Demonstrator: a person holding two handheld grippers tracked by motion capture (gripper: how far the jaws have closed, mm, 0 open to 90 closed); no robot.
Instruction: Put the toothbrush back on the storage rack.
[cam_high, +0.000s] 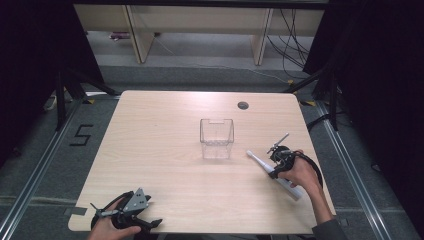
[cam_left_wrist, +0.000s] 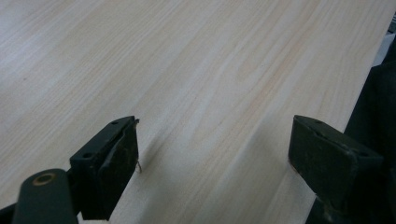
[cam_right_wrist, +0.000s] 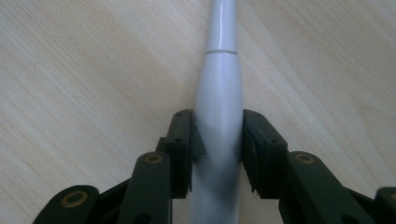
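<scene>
A white electric toothbrush (cam_high: 258, 161) lies flat on the wooden table (cam_high: 165, 150) at the right, its thin head end pointing toward a clear plastic cup (cam_high: 217, 145) in the table's middle. My right gripper (cam_high: 276, 170) comes down on the handle, and in the right gripper view its two pads press the thick white body (cam_right_wrist: 219, 79) from both sides; the right gripper (cam_right_wrist: 217, 119) is shut on it. Near the front left corner my left gripper (cam_high: 152, 223) rests low over the table. Its jaws stand wide apart in the left gripper view (cam_left_wrist: 215, 140), with bare wood between them.
A dark round cable hole (cam_high: 243, 105) sits in the table's far right part. The clear cup stands upright and looks empty. The table's front edge runs close to the left gripper. Dark floor, rails and cables surround the table.
</scene>
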